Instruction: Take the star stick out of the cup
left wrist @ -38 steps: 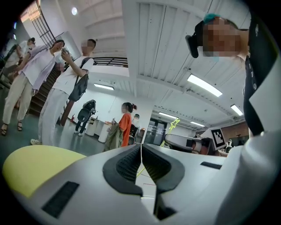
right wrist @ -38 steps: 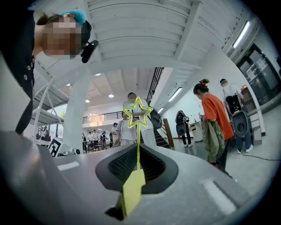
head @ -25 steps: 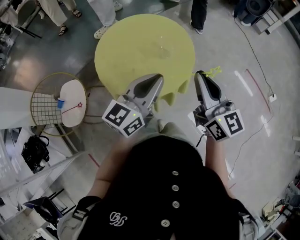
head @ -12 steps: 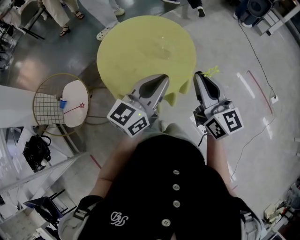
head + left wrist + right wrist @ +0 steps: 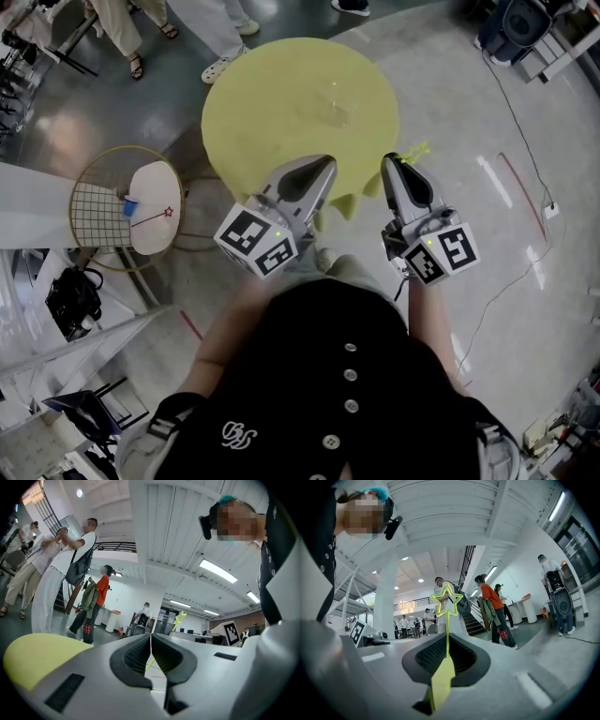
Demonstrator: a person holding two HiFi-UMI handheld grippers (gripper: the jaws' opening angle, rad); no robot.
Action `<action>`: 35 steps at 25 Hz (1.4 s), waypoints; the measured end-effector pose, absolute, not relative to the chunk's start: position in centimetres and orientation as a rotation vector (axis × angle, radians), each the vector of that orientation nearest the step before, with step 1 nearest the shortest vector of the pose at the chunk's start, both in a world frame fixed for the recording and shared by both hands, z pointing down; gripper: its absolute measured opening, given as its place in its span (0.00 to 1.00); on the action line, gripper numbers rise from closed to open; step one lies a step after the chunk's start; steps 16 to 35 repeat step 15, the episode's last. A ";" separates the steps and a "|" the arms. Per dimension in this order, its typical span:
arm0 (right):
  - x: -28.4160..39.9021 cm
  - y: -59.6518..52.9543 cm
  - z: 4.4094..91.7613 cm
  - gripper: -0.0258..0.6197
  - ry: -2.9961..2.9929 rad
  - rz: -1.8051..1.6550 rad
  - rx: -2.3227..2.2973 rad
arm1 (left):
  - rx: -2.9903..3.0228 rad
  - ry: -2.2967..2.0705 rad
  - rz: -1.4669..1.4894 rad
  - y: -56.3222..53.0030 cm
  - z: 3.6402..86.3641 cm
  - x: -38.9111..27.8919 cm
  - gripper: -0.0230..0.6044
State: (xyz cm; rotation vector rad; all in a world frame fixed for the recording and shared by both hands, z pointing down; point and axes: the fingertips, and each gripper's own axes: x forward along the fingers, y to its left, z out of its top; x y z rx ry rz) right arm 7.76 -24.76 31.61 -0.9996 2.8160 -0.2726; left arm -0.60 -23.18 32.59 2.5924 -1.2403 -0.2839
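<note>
Apparently finished: the right gripper [image 5: 446, 656] clamped the yellow-green star stick [image 5: 443, 677] aloft, nothing around it; the left gripper [image 5: 151, 644] was shut, empty

The right gripper [image 5: 446, 660] is clamping its dark ribbed fingers [image 5: 466, 660] on a thin yellow-green plastic stick with an outlined star tip [image 5: 447, 600], standing upright beyond them, its flat yellow handle sitting between the two.

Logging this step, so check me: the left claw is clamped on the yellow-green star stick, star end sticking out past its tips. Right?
No, it is the right claw that is clamped on the yellow-green star stick, star end sticking out past its tips; the right gripper view shows it.
</note>
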 end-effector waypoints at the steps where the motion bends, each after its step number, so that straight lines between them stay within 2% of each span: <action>1: 7.7 -24.7 31.6 0.07 2.819 -0.269 -0.998 | 2.587 -1.244 -0.286 -23.2 32.7 -0.7 0.06; 35: 6.9 -24.1 31.5 0.07 2.850 -0.241 -0.995 | 2.579 -1.220 -0.303 -22.9 33.0 -0.9 0.06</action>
